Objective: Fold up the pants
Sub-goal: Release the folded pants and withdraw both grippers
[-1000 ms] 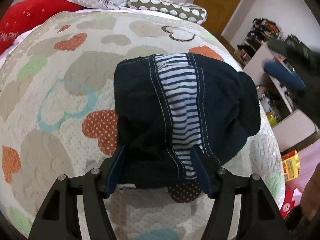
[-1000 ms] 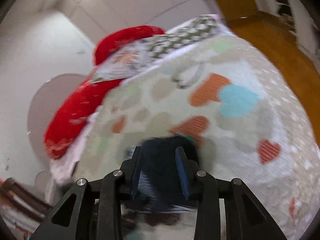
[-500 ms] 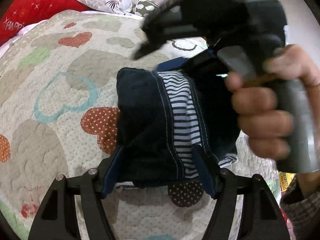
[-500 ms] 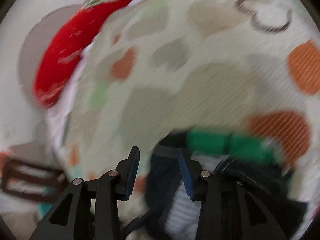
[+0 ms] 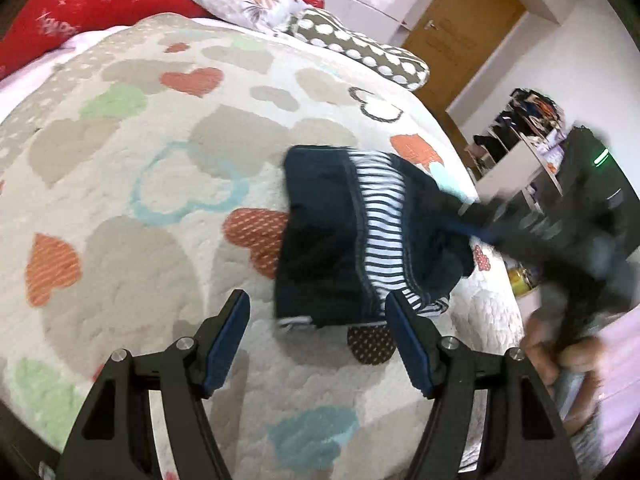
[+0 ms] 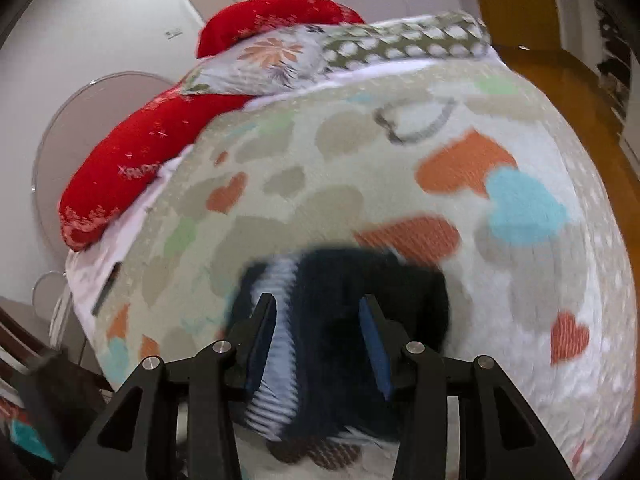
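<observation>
Now your folded dark navy pants (image 5: 320,240) with the white-striped panel lie on the heart-patterned quilted bed (image 5: 140,208), near its right edge. Your left claw (image 5: 318,334) stands wide and empty, just short of them. Your right claw (image 6: 318,326) is opening, its blue pads straddling the fabric at the bundle's right side.

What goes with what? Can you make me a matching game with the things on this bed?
Things:
1. dark navy folded pants with a striped panel
2. red plush pillow
3. grey pillow with white dots
4. wooden door

Places:
A. far behind the bed, by the white wall
B. middle of the heart-patterned quilt
C. head of the bed, right end of the pillow row
D. head of the bed, left end

Pairs: 1-B, 2-D, 3-C, 4-A
</observation>
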{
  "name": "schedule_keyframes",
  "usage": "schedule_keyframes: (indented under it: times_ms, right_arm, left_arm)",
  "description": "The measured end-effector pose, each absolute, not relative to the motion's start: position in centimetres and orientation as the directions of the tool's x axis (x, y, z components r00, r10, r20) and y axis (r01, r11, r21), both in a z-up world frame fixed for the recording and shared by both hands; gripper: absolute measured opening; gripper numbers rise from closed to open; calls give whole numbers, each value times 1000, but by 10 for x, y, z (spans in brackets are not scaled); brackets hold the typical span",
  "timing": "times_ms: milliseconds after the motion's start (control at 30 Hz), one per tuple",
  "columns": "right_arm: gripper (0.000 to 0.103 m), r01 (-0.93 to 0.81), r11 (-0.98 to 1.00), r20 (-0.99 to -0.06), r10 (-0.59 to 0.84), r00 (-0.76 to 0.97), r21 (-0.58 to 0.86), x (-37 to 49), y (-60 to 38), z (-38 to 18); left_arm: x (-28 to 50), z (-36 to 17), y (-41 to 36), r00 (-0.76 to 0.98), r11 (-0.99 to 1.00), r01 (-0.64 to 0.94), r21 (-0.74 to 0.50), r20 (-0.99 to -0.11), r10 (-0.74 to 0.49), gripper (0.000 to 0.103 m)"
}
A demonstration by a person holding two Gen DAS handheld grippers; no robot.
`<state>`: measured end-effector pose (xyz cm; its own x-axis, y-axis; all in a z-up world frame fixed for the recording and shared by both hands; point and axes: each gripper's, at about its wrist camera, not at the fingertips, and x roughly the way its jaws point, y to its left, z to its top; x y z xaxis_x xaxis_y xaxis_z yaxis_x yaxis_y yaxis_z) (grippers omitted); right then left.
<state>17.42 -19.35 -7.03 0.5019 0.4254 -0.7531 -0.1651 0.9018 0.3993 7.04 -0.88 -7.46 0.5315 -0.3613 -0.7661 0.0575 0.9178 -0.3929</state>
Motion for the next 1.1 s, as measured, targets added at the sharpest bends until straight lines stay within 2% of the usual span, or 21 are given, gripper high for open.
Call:
schedule_keyframes:
  times_ms: [67,200,233,300,400,500,567,700,1100]
  right_arm:
    - [48,-115,898,-770,426,475,425,176,-204,-95]
    - [49,-28,846,-693,454,560,532,159,-238,-94]
    - [51,-5,832,-674,452,584,554,152,-245,-92]
    - [61,52,798,-630,433,645,601,128,-264,-87]
    - [67,123,769,-600,377,705,627,91,-282,-84]
    - [67,160,797,-617,305,726,582,65,-287,-82]
    - [67,161,813,-614,276,739,559,55,-285,-78]
    - [68,145,866,-612,209,763,478,46,-278,-65]
    - [70,153,891,-650,186,737,428,46,-267,-72]
  left_arm:
    - [66,-71,-9,537,922,54,-383,-767,-350,69]
    - [53,-65,-20,559,943,67,-326,-770,-306,73]
    - [52,-64,-25,558,946,78,-314,-773,-302,73]
    - [48,-59,-34,563,951,100,-293,-771,-297,73]
    - [39,-48,-48,599,961,131,-242,-753,-272,73]
    - [25,-32,-63,665,973,161,-165,-710,-230,76]
    - [16,-22,-71,710,980,165,-115,-675,-199,84]
    - [5,-8,-80,759,984,165,-61,-629,-166,84]
    - [14,-14,-68,737,988,124,-96,-658,-156,84]
